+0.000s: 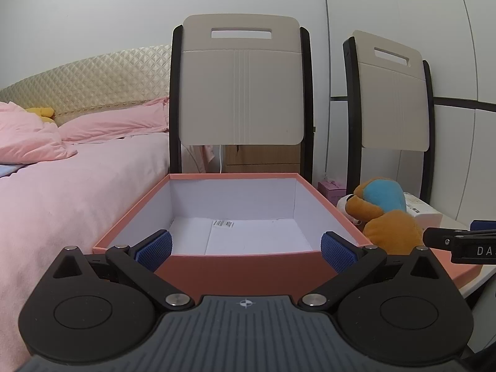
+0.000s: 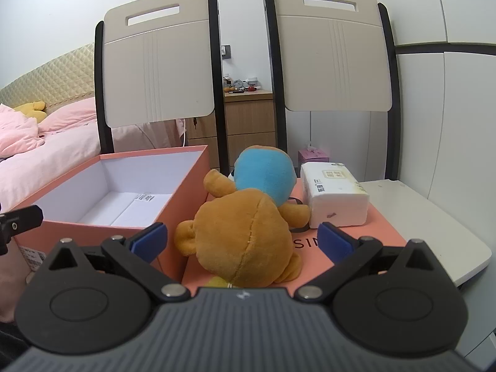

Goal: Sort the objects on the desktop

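An open pink box [image 1: 235,263] with a white inside stands before my left gripper [image 1: 245,248], which is open and empty at its near wall. The box [image 2: 183,183] also shows left in the right wrist view. A brown plush toy with a blue head [image 2: 245,226] lies on a flat pink lid [image 2: 372,232] right of the box. My right gripper [image 2: 241,241] is open, its blue pads on either side of the toy's body without touching it. A white tissue pack [image 2: 334,195] lies on the lid behind the toy. The toy [image 1: 384,214] shows right in the left wrist view.
Two beige chair backs [image 2: 158,65] [image 2: 334,52] stand behind the table. A bed with pink bedding [image 1: 62,186] is on the left. The white table top [image 2: 434,226] extends right. A small pink carton [image 2: 313,156] sits behind the tissue pack. A wooden nightstand [image 2: 248,124] is beyond.
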